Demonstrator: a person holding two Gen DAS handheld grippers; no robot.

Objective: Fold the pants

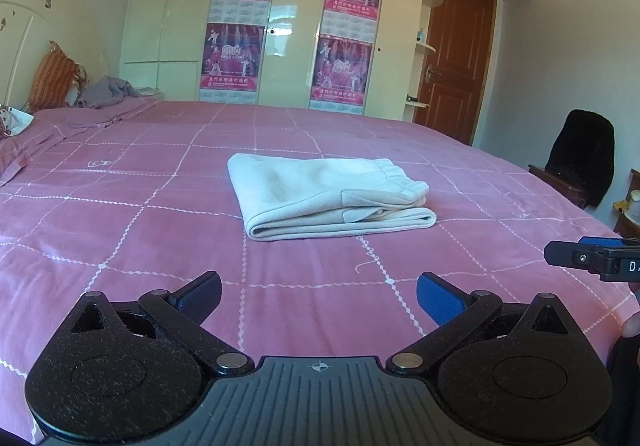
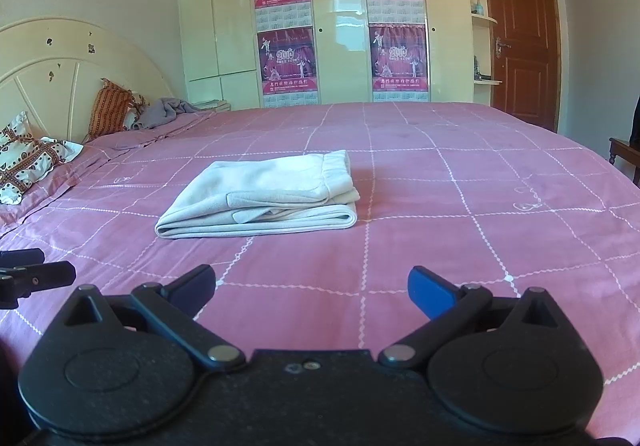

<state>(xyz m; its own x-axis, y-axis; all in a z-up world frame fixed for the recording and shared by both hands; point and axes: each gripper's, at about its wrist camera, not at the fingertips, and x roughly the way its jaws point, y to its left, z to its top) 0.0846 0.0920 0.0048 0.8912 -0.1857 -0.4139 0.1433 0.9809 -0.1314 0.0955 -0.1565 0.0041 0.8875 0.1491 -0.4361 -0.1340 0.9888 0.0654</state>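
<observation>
Cream pants (image 1: 324, 194) lie folded into a compact rectangle on the pink checked bedspread (image 1: 160, 246), elastic waistband on the right. They also show in the right wrist view (image 2: 260, 198). My left gripper (image 1: 319, 296) is open and empty, held back from the pants above the bed's near part. My right gripper (image 2: 312, 290) is open and empty, also short of the pants. The right gripper's tip shows at the right edge of the left wrist view (image 1: 592, 260). The left gripper's tip shows at the left edge of the right wrist view (image 2: 36, 274).
Pillows (image 2: 28, 158) and a grey blanket (image 2: 168, 112) lie at the headboard end on the left. A cream wardrobe (image 1: 280, 26) with posters stands behind the bed, a brown door (image 1: 456, 62) beside it. A chair with a black garment (image 1: 580, 158) stands right of the bed.
</observation>
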